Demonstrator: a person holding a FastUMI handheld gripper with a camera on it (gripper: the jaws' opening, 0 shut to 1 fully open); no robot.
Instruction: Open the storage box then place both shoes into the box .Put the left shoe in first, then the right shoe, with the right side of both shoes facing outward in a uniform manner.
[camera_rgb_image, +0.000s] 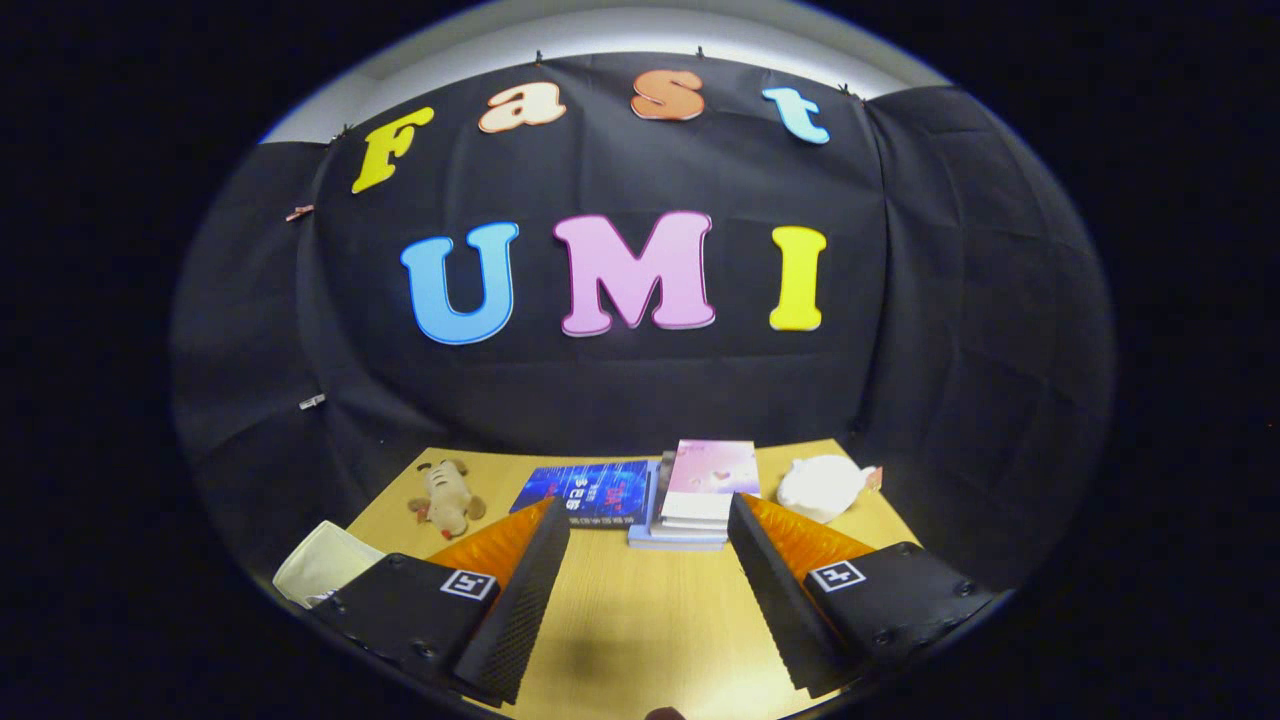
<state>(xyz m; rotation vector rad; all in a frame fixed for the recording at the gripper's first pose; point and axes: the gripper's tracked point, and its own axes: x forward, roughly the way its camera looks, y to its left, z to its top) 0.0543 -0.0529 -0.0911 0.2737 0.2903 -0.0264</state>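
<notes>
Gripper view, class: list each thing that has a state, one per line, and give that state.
gripper: open, nothing between its fingers
blue book: closed, flat on the table
stack of books: closed, piled flat
plush toy: lying on the table
white soft item: resting beyond the fingers

Nothing here reads clearly: the blue book (590, 493) near the table's (640, 610) far edge carries white print too small to make out, and the gripper (648, 520) bears square markers.
</notes>
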